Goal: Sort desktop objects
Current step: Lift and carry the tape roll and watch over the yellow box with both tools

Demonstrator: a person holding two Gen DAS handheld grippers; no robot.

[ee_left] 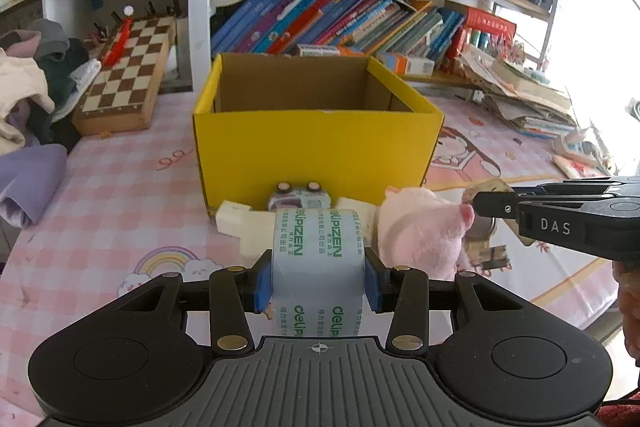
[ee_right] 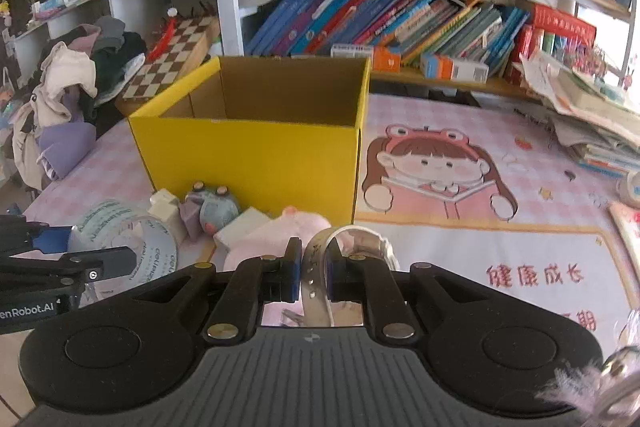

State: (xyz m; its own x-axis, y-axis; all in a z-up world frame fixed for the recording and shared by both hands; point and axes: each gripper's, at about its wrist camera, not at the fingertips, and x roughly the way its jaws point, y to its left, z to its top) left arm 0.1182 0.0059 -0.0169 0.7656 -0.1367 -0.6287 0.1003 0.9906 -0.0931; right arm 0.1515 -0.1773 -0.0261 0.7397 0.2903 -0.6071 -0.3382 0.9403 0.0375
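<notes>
My left gripper (ee_left: 319, 279) is clamped on the tape (ee_left: 319, 259), pads on its flat sides, the roll standing on edge between them. My right gripper (ee_right: 312, 277) is clamped on a watch (ee_right: 320, 267), its jaws nearly together on the thin strap, the rest of the band curling away at 1 o'clock. The box (ee_left: 316, 147) stands open at 12 o'clock in both views, with the pig (ee_left: 420, 231), frog (ee_right: 212, 207) and white blocks (ee_left: 236, 219) heaped against its near wall.

My worries: the tape is slick and wide, so if I tilt it while lifting it could roll out of the pads. The strap is floppy and held at only one spot; it could swing and snag the box rim or slip free. My two tools are close, the right one at 3 o'clock of the left, so they may knock together, or nudge the pig, on the way to the box
</notes>
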